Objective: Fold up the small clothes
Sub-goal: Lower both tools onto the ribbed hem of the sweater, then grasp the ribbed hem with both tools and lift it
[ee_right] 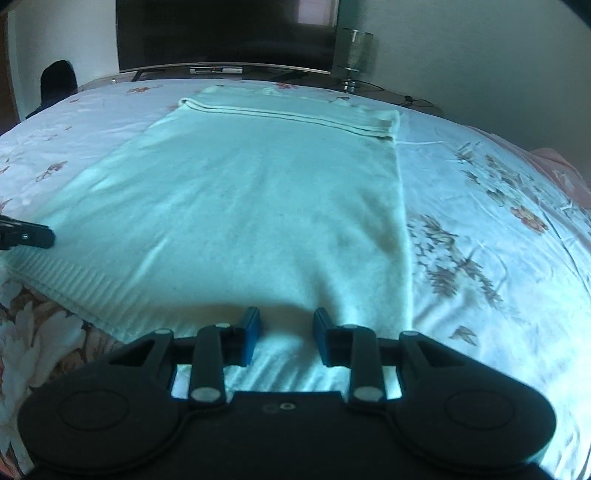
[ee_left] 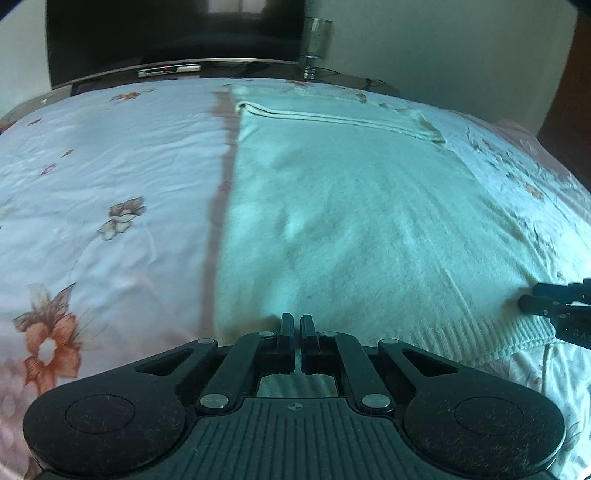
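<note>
A pale knit garment [ee_left: 351,221] lies flat on the bed, folded into a long rectangle, with its ribbed hem nearest me and a folded edge at the far end. It also shows in the right wrist view [ee_right: 258,206]. My left gripper [ee_left: 297,325] is shut at the hem's near left corner, and it seems to pinch the hem edge. Its side shows in the right wrist view [ee_right: 33,234]. My right gripper [ee_right: 286,325] is open, its blue pads over the hem near the right corner. Its tip shows in the left wrist view [ee_left: 543,302].
The bed has a white floral sheet [ee_left: 110,184], also seen in the right wrist view [ee_right: 498,221]. Beyond the bed's far edge stand a dark TV [ee_right: 225,33], a glass lamp [ee_right: 354,55] and a dark chair [ee_right: 57,83].
</note>
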A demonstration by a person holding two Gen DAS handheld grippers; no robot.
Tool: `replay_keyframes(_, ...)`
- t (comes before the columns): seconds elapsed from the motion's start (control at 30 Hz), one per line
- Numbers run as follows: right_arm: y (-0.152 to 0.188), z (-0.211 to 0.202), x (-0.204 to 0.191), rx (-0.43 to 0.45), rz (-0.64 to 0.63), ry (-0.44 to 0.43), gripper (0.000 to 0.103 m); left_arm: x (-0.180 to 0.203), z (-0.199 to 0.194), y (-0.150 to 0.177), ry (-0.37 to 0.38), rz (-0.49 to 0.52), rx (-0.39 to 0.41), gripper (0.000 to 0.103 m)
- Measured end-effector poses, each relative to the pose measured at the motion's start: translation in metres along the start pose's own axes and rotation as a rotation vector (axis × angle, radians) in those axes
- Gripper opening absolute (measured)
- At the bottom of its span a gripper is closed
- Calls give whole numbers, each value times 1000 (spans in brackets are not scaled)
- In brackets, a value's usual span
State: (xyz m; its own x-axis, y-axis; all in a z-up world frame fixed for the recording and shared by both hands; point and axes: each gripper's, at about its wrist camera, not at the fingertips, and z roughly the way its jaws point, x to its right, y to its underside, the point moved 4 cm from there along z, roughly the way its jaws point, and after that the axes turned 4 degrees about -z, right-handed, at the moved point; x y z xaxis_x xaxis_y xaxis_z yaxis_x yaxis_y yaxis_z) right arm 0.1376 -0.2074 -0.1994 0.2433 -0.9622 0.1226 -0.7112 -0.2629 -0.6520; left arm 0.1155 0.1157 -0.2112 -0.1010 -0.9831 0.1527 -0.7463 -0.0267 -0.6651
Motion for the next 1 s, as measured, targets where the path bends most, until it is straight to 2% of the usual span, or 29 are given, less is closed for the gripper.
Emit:
replay_keyframes(0.17,-2,-11,5,10,43,-5,34,-7,-14,-2,-19,-6,22,4)
replay_keyframes(0.27,1,-15,11,5,65,1,37,-15,-22,-2,-61,-18,24,4)
replay_keyframes(0.33,5,-19,17,-8,71,26,46,-23,-25,1,-72,-43,11,4)
replay_keyframes(0.4,11,-22,22,-30,86,48,62,-27,-22,6,-56,-59,-23,4)
replay_keyframes(0.43,15,-23,24,-40,90,50,62,-27,-19,8,-60,-57,-40,4)
replay_keyframes(0.53,23,-21,27,-74,105,44,62,-28,-16,12,-72,-62,-50,4)
replay_keyframes(0.63,27,-22,32,-91,151,37,62,-34,-22,14,-68,-119,-45,4)
replay_keyframes(0.77,28,-19,34,-120,193,11,62,-35,-18,20,-36,-169,-83,4)
replay_keyframes(0.87,26,-18,33,-127,220,-19,56,-32,-14,22,-41,-167,-80,4)
replay_keyframes(1.0,23,-16,35,-136,239,-44,50,-41,-17,23,-7,-272,-99,4)
